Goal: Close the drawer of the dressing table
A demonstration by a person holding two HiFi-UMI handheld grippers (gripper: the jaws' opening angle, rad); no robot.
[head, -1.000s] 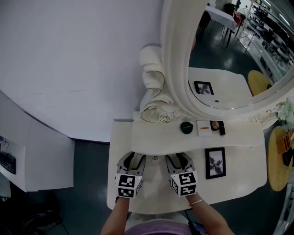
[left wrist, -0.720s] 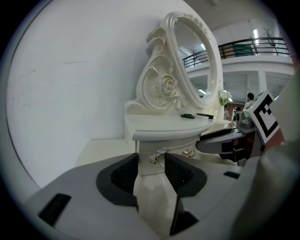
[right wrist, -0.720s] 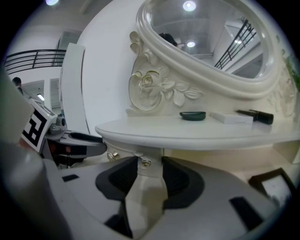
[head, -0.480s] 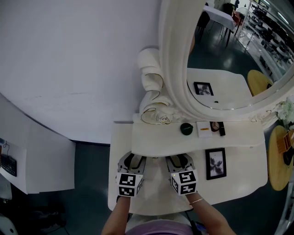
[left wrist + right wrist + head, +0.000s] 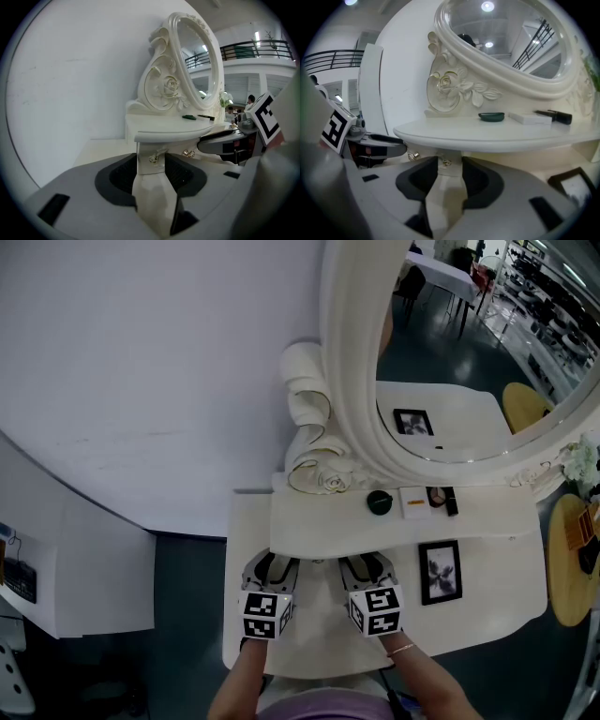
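Note:
The cream dressing table has a raised shelf with small drawers tucked under it. Both grippers rest on the table top and point at the shelf's front edge. In the left gripper view, a cream drawer front with a brass handle shows in the gap between my jaws. My left gripper stands open, its tips right at that front. My right gripper is open too, facing another brass-handled front. From the head view the drawers are hidden by the shelf.
On the shelf lie a green dish, a white box and a black tube. A framed picture lies on the table top at the right. The oval mirror rises behind. A white cabinet stands at the left.

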